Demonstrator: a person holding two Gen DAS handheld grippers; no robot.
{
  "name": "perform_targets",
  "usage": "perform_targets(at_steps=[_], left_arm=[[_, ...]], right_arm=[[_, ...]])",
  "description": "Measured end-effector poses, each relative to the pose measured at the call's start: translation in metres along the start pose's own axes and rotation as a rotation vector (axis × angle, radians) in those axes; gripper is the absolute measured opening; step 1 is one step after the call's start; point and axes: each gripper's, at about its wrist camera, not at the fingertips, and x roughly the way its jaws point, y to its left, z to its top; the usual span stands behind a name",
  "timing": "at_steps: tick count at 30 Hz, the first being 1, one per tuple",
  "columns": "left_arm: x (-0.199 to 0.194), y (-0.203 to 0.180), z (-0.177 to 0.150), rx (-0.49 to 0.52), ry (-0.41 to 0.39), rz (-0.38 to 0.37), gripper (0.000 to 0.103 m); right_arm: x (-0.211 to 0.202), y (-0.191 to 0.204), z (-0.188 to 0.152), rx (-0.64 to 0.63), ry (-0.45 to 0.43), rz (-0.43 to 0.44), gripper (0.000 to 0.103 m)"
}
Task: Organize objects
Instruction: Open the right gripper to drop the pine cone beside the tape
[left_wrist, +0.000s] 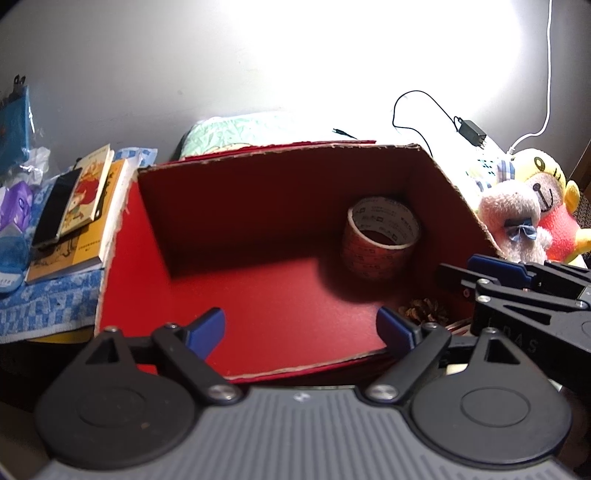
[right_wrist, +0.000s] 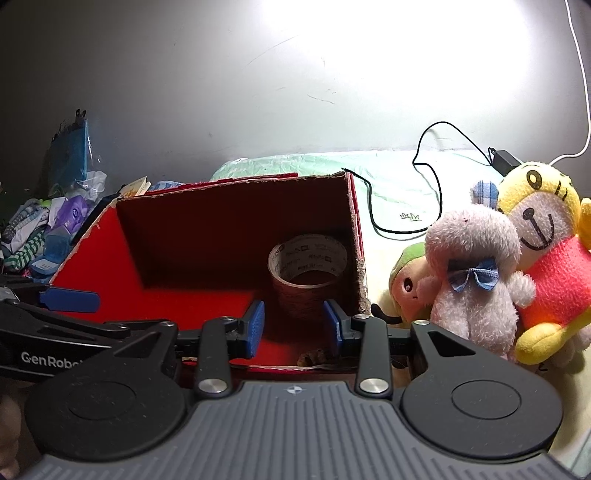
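**Both grippers empty at box front**

Left gripper (left_wrist: 301, 330): jaws wide apart, holding nothing. Right gripper (right_wrist: 293, 326): jaws parted, empty. Pine cone (left_wrist: 424, 311) at the red box's (left_wrist: 258, 206) front right corner, half hidden behind a finger. Tape roll (right_wrist: 308, 273) upright in the back right corner. Plush toys (right_wrist: 509, 258) just outside the right wall; books (left_wrist: 85, 206) left, partly covered.

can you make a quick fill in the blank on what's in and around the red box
1. The roll of tape stands inside the ___ box.
2. The pink plush wears a ___ bow.
3. Books lie to the box's ___ in the left wrist view.
4. The left gripper holds ___.

Missing: red; blue; left; nothing
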Motion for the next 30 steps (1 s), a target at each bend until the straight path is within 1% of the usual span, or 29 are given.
perform_targets(at_steps=[3, 5, 9, 16, 21, 25, 30], left_arm=[[0.002, 0.002, 0.001, 0.0, 0.006, -0.004, 0.092], [0.002, 0.003, 0.002, 0.007, 0.006, -0.01, 0.092], [0.003, 0.005, 0.002, 0.009, 0.004, -0.02, 0.092], [0.006, 0.007, 0.003, -0.004, 0.016, -0.027, 0.093], [0.01, 0.011, 0.003, -0.033, 0.039, -0.019, 0.094], [0.012, 0.008, 0.004, -0.013, 0.039, 0.013, 0.094], [0.013, 0.007, 0.006, -0.016, 0.049, 0.023, 0.094]], right_arm=[[0.001, 0.004, -0.001, -0.013, -0.009, -0.014, 0.037], [0.002, 0.007, -0.001, -0.023, -0.007, -0.022, 0.04], [0.002, 0.006, 0.001, -0.005, -0.002, -0.012, 0.042], [0.003, 0.003, 0.002, -0.001, 0.004, 0.038, 0.042], [0.007, 0.003, 0.003, -0.007, 0.009, 0.063, 0.042], [0.007, 0.004, 0.002, -0.025, 0.01, 0.064, 0.042], [0.006, 0.002, 0.002, -0.022, 0.008, 0.073, 0.042]])
